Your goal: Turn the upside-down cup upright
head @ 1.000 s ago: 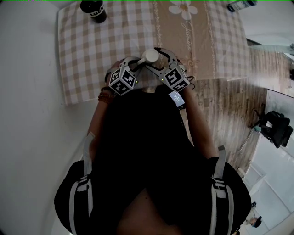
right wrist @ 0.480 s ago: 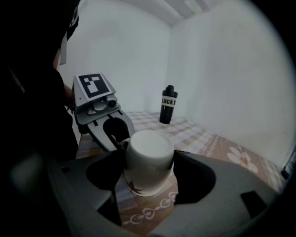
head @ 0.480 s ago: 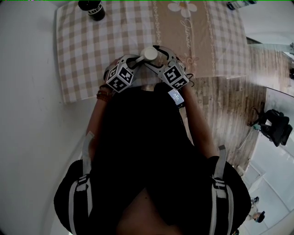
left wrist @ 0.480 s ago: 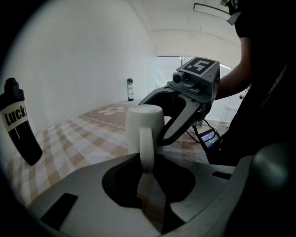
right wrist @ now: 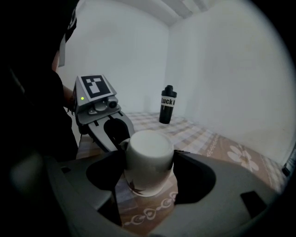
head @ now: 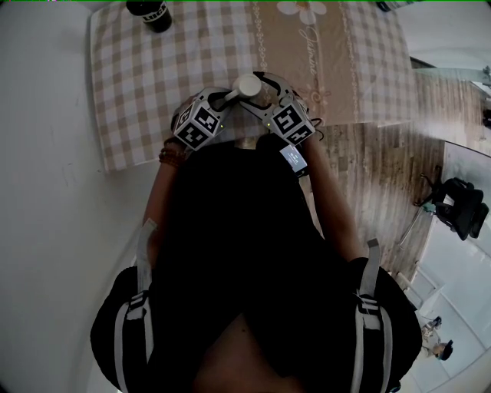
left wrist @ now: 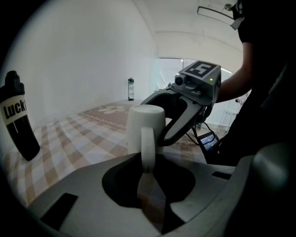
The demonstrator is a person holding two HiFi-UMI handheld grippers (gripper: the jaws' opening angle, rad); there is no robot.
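White cup [right wrist: 148, 155] mouth-down on the cloth [head: 146, 77], at the tabletop's near edge, right in front of the person's torso. Flat base on top, leaf print low on the wall, rim seemingly resting on the cloth.

Right gripper [right wrist: 149, 162] set in from the right, its fingers spread wide, one on each side of the cup's body and pressed against its wall.

Left gripper [left wrist: 147, 163] opposite, its fingers nearly together and pinched on the handle [left wrist: 147, 147], which runs upright down between them.

Both grippers tilted downward, facing each other across the cup, marker cubes on the person's side.

Black bottle [head: 151, 14] upright at the cloth's far left corner, well apart from the cup. Small bottle [left wrist: 131, 89] upright at the far end of the tabletop.
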